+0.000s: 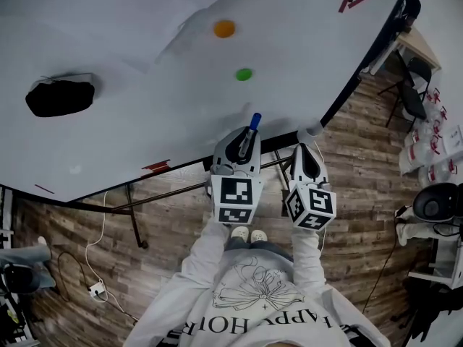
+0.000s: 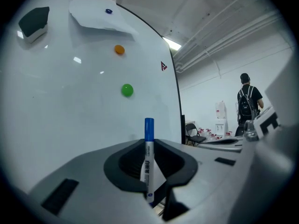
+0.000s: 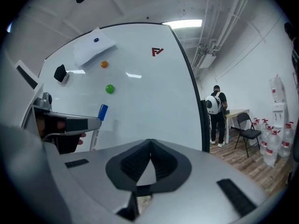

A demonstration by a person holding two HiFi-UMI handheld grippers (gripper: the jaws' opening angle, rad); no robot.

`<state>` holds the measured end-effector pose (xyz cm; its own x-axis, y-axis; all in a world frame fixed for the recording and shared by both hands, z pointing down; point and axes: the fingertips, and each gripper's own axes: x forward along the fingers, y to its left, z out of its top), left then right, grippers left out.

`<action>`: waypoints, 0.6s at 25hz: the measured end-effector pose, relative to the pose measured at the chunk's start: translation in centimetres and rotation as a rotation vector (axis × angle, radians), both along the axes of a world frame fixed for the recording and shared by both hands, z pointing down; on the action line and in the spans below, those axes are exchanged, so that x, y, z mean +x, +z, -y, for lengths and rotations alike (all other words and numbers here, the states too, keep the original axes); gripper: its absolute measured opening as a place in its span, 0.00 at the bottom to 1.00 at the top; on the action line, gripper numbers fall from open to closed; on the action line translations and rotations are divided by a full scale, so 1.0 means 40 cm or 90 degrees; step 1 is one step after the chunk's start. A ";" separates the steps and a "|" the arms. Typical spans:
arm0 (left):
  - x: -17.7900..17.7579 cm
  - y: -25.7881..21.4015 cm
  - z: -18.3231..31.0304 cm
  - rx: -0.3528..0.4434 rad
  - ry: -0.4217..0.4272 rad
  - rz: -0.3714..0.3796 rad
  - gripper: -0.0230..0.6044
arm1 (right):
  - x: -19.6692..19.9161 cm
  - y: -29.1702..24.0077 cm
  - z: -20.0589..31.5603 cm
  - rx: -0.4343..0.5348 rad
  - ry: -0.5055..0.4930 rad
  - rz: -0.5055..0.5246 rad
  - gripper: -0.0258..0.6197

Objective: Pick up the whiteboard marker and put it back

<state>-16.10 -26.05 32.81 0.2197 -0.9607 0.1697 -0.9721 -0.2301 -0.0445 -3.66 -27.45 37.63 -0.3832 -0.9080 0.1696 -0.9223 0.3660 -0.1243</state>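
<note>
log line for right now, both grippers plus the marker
left gripper: shut on whiteboard marker, blue cap toward whiteboard | right gripper: shut, empty | task: marker held, not set down

Both arms reach forward, pale sleeves, grippers side by side and near each other. Left gripper (image 1: 242, 149): jaws clamped on a whiteboard marker (image 2: 149, 162) that stands along them, blue cap past the tips. Right gripper (image 1: 309, 154): jaws closed together, tips meeting, nothing between. Marker cubes face the head.
</note>
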 end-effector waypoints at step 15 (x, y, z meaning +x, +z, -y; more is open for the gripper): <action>-0.006 0.001 -0.023 0.015 0.034 -0.007 0.13 | -0.009 0.003 -0.042 0.008 0.038 0.002 0.04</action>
<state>-16.33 -25.11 32.85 0.2732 -0.9510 0.1450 -0.9588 -0.2814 -0.0394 -4.04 -25.76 37.76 -0.3291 -0.9312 0.1568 -0.9421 0.3123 -0.1226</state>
